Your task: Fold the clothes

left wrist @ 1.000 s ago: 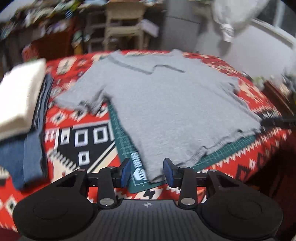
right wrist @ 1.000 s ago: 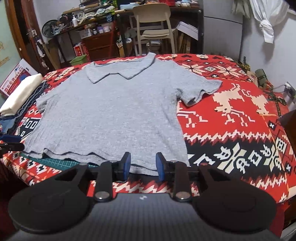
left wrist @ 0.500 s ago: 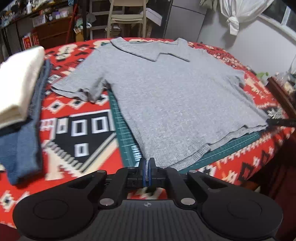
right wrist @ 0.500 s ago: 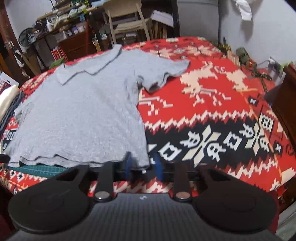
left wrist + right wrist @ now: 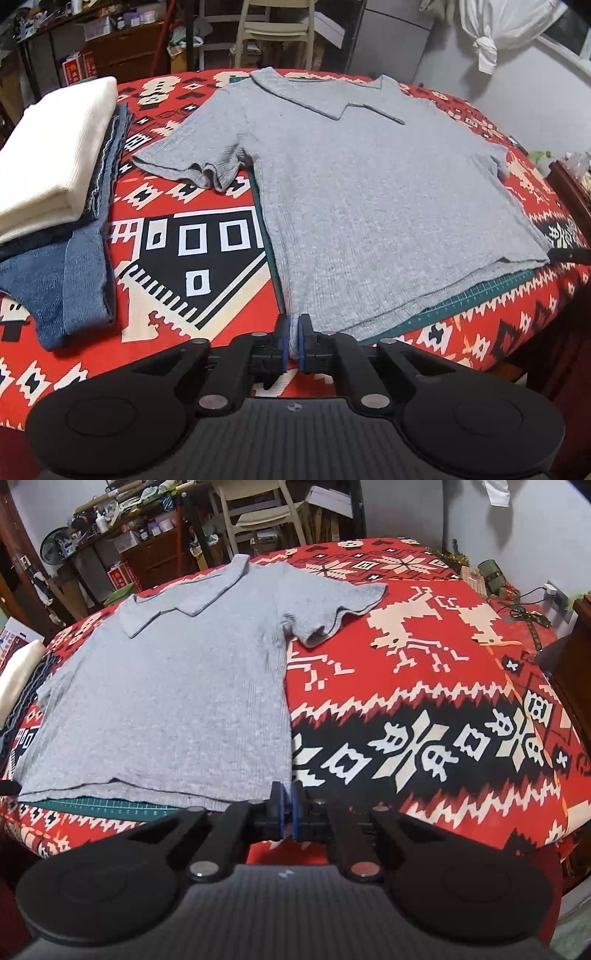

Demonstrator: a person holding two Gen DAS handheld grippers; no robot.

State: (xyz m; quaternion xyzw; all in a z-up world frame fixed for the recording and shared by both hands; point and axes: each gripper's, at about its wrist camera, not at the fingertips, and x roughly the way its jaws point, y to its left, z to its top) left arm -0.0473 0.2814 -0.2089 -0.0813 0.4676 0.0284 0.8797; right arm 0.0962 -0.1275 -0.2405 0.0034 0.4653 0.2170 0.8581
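Note:
A grey short-sleeved polo shirt (image 5: 369, 192) (image 5: 177, 686) lies flat, collar at the far end, on a green cutting mat (image 5: 472, 295) over a red patterned cloth. My left gripper (image 5: 293, 341) is shut on the shirt's near left hem corner. My right gripper (image 5: 286, 812) is shut on the near right hem corner. The right gripper's tip (image 5: 569, 255) shows at the hem's far side in the left wrist view, and the left gripper's tip (image 5: 9, 787) shows at the left edge of the right wrist view.
A stack of folded clothes lies left of the shirt: a cream piece (image 5: 55, 155) on blue denim (image 5: 66, 280). The red patterned cloth (image 5: 424, 709) stretches bare to the right. A chair (image 5: 273, 29) and cluttered shelves (image 5: 122, 528) stand beyond the table. Wooden furniture (image 5: 576, 657) flanks the right edge.
Both grippers went from open a second ago to shut on the shirt's bottom hem corners, the left on the left corner, the right after sliding over to the right corner.

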